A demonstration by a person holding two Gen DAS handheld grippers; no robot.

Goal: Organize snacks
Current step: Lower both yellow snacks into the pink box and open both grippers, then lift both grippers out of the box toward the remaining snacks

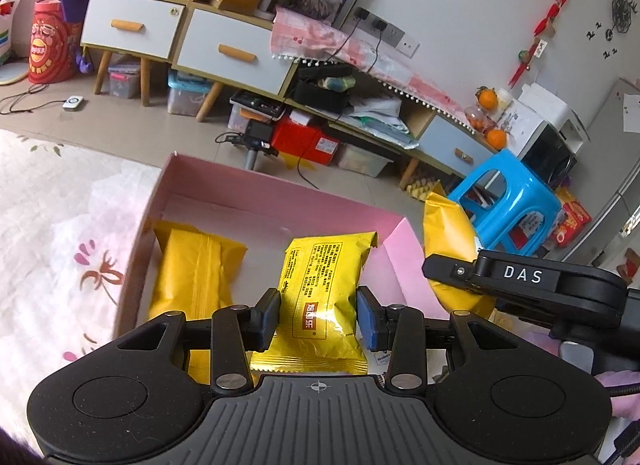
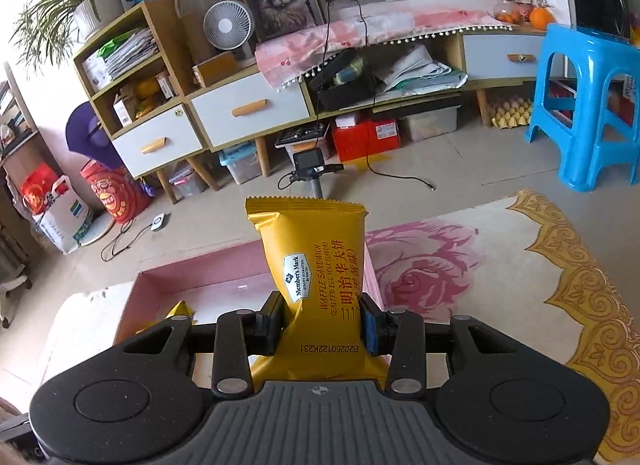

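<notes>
The left claw (image 1: 318,315) is clamped on a bright yellow snack packet (image 1: 324,301), its pads pinching the packet's sides near the lower half so the printed back faces up and the free end points ahead, over the pink box (image 1: 256,189). That grip lets the packet go down flat onto the box floor. Just left of this claw, inside the box, a second yellow packet (image 1: 196,277) already lies seam-up along the left wall, so the bare floor ahead and to the right looks like the next slot. Off to the right, the right claw (image 2: 320,321) grips a darker gold waffle sandwich packet (image 2: 316,265) across its lower part, holding it upright with its crimped top edge well ahead of the pads; this probably keeps it clear of the box wall until its turn. The box sits ahead and left of this claw, on a surface covered by a floral cloth (image 2: 460,277); a blue stool (image 2: 584,105) stands well beyond on the floor
</notes>
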